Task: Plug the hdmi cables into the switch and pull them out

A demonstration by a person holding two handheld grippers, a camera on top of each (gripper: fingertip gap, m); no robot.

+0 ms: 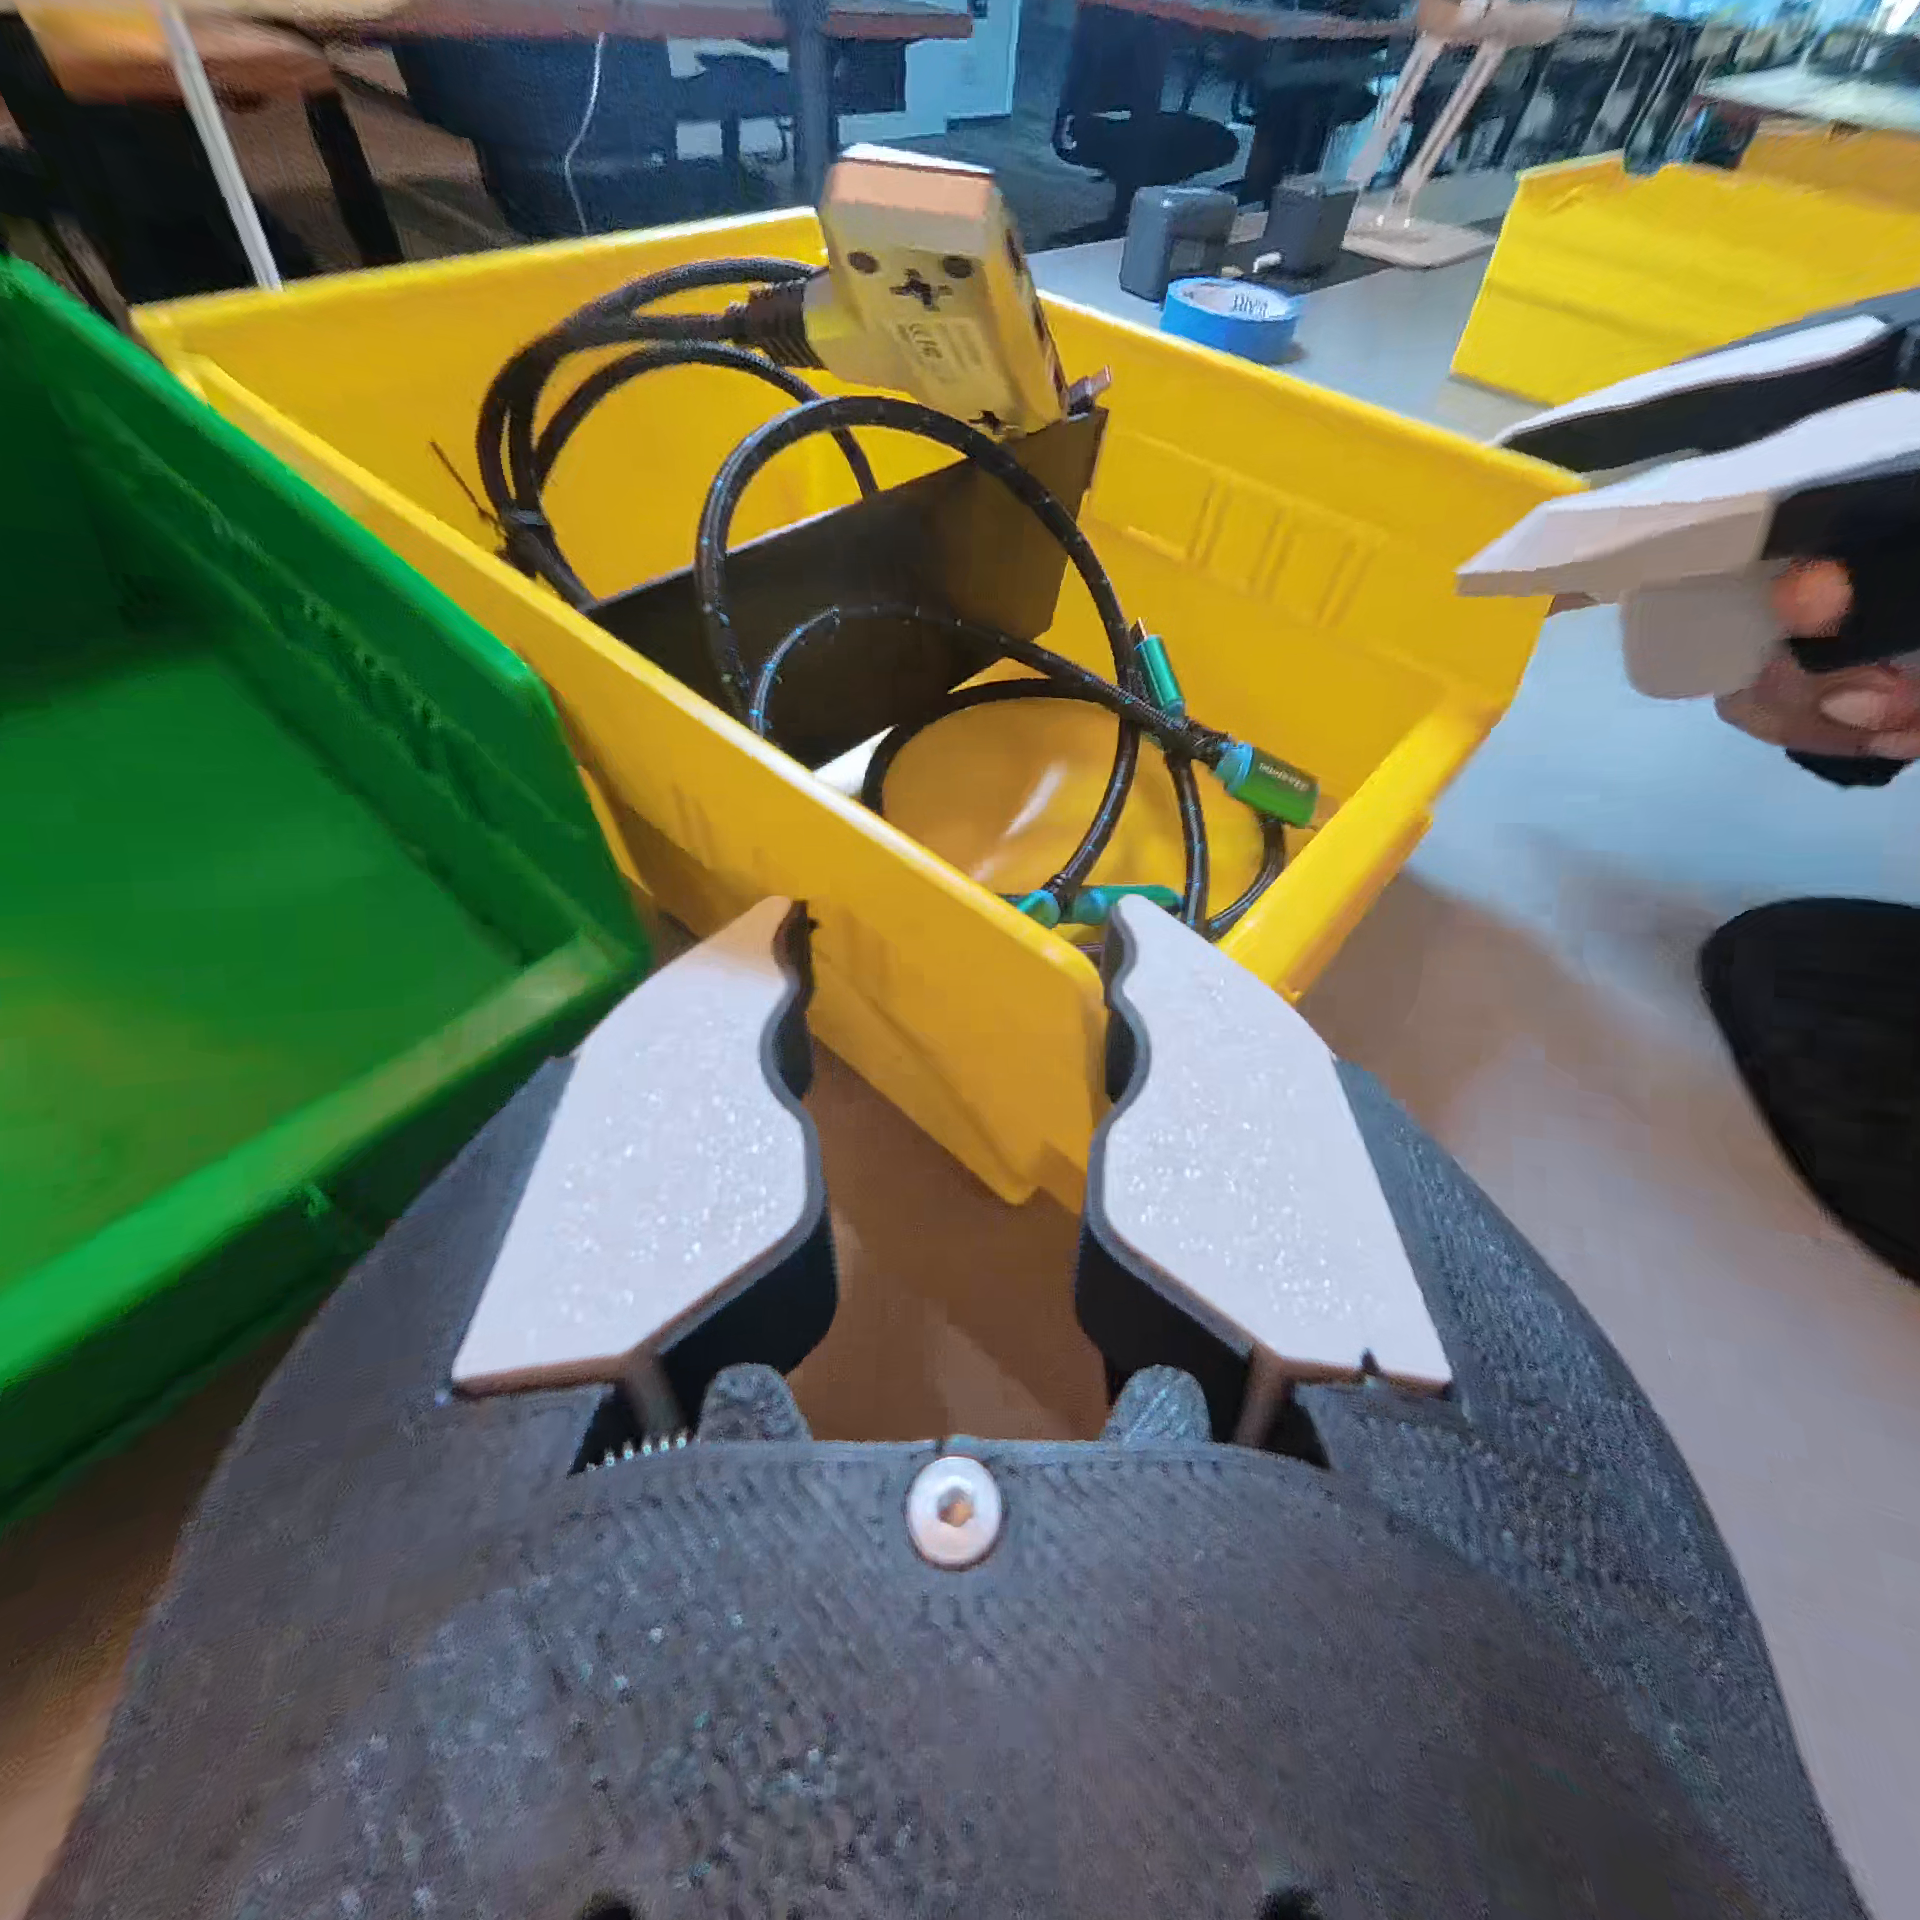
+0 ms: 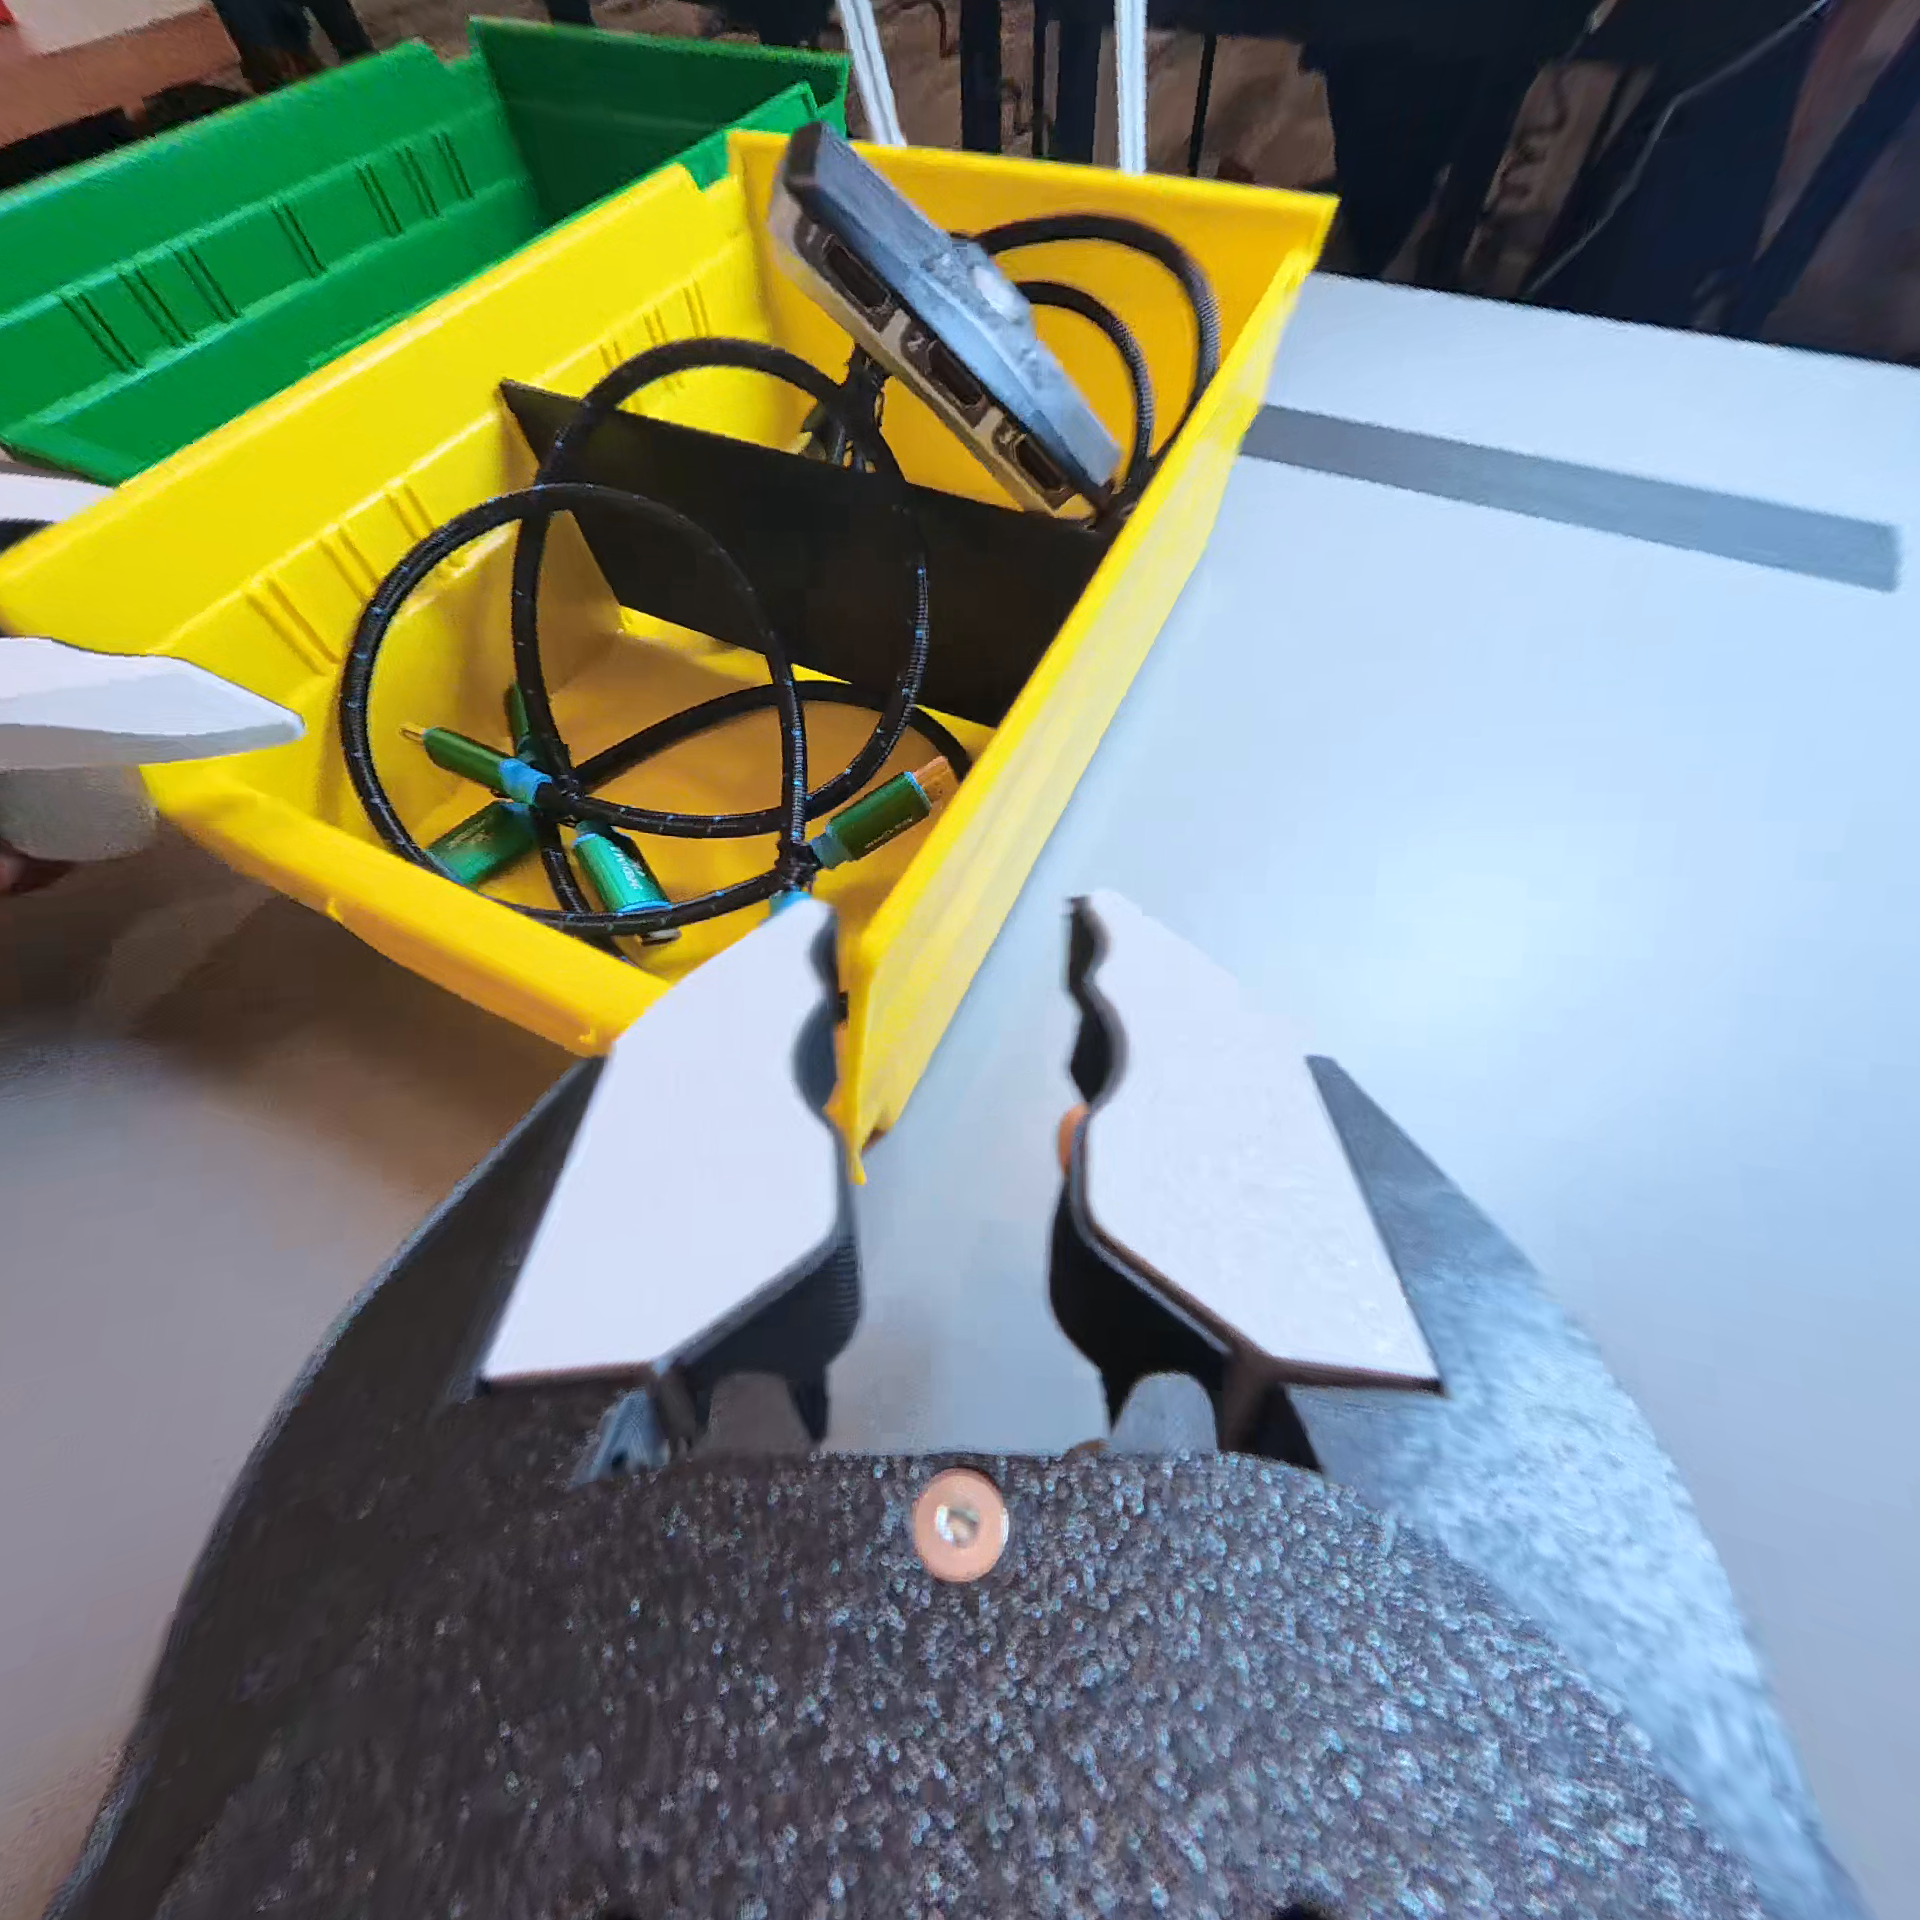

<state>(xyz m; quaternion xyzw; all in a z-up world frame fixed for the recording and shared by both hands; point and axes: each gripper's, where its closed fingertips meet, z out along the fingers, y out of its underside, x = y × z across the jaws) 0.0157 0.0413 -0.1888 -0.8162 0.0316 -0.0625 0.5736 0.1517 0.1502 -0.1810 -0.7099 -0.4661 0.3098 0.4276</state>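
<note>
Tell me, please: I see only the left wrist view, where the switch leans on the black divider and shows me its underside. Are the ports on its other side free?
Observer: Yes. The right wrist view shows the switch with three ports in a row, and none of them holds a plug.
Operator: Does the right gripper hold anything?
Observer: No. The right gripper is open and grips nothing; it is at the near corner of the yellow bin.
Operator: How many loose plugs are in the front compartment?
Observer: I count at least four green plugs lying on the bin floor there.
</note>
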